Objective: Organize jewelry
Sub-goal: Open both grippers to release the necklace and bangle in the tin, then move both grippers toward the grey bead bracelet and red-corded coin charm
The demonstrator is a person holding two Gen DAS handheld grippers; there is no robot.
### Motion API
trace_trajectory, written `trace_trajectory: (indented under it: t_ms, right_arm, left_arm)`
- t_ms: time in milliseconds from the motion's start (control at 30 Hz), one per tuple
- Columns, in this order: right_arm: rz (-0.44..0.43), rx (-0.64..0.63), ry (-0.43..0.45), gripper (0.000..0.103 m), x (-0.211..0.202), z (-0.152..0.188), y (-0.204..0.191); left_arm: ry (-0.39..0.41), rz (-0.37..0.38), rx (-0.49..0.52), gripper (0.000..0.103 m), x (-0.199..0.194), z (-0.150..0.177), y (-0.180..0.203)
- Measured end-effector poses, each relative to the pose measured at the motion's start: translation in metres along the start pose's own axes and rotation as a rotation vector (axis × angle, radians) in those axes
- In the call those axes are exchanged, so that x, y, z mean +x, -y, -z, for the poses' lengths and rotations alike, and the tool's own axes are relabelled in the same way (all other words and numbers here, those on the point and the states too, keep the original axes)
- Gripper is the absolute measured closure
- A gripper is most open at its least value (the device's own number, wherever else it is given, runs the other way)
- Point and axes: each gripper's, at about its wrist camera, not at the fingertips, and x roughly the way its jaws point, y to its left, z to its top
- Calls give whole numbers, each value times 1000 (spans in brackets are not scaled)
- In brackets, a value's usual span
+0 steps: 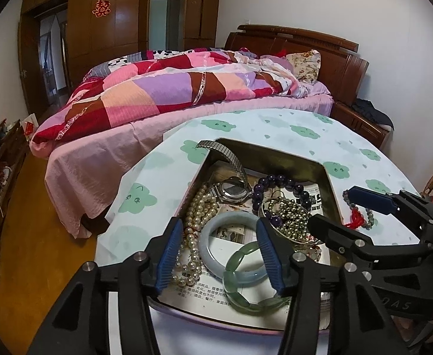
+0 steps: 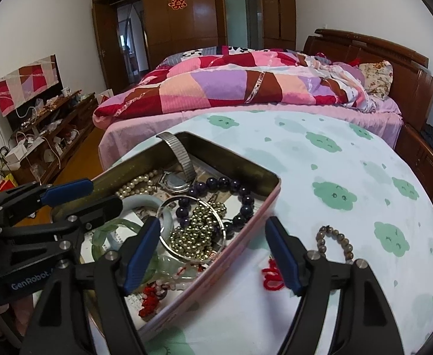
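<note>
The tin (image 1: 328,177) is set on the cloud-print surface (image 2: 349,177), filled with a watch (image 1: 234,190), pearls (image 1: 198,207) and bangles. The left gripper (image 1: 216,251) is held parted over a pale bangle (image 1: 213,236) (nothing pinched). The right gripper (image 2: 213,254) is spread wide astride the tin's rim, a brown bead bracelet (image 2: 337,242) lying beside it.

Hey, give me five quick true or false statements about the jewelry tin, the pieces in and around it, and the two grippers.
1. The brown bead bracelet lies outside the tin. True.
2. The watch has a leather strap. False: its band is metal links.
3. Both grippers are open. True: left gripper and right gripper hold nothing.
4. The tin has a lid on. False: it is open.
5. The pearl necklace lies on the bed. False: it is inside the tin.
</note>
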Motion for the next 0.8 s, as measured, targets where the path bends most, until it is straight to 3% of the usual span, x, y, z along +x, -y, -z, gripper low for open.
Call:
trace_trajectory:
  t_ms: [400, 600, 800]
  right_arm:
    - [19, 86, 36, 21, -21, 8, 39]
    - [89, 181, 33, 21, -27, 15, 79]
    - [192, 200, -26, 21, -18, 20, 102]
  left_arm:
    - [37, 38, 30, 34, -17, -5, 21]
    - [23, 16, 66, 34, -11, -12, 44]
    - [11, 13, 74, 34, -3, -21, 64]
